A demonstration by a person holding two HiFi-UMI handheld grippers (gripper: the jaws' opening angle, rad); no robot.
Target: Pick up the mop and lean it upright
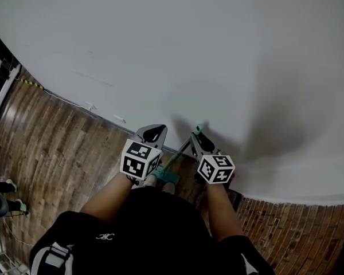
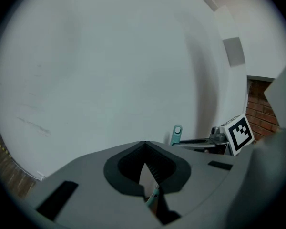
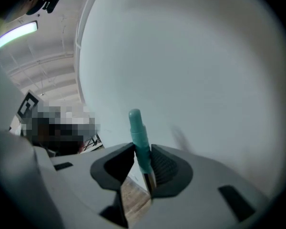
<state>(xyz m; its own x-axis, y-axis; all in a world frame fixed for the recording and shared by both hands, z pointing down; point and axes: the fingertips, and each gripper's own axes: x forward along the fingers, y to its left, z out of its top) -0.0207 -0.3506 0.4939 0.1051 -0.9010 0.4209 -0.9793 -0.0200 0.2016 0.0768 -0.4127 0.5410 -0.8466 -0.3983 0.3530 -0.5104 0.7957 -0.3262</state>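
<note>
Your R gripper (image 3: pixel 143 148) pinches the mop handle (image 3: pixel 137 128); pole's near upright, tip toward the wall (image 3: pixel 205 70) just ahead. L gripper (image 2: pixel 143 143): pressed together, empty, alongside.

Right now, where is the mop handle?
The mop handle is clamped in the right gripper, its teal tip poking up before the wall. In the head view, it stands just right of the left gripper.

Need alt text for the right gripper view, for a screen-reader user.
The right tool is closed on the teal tip of a mop handle, which stands upright between its jaws in front of a plain white wall. Wooden floor shows below the jaws, and a ceiling light glows at upper left.
</note>
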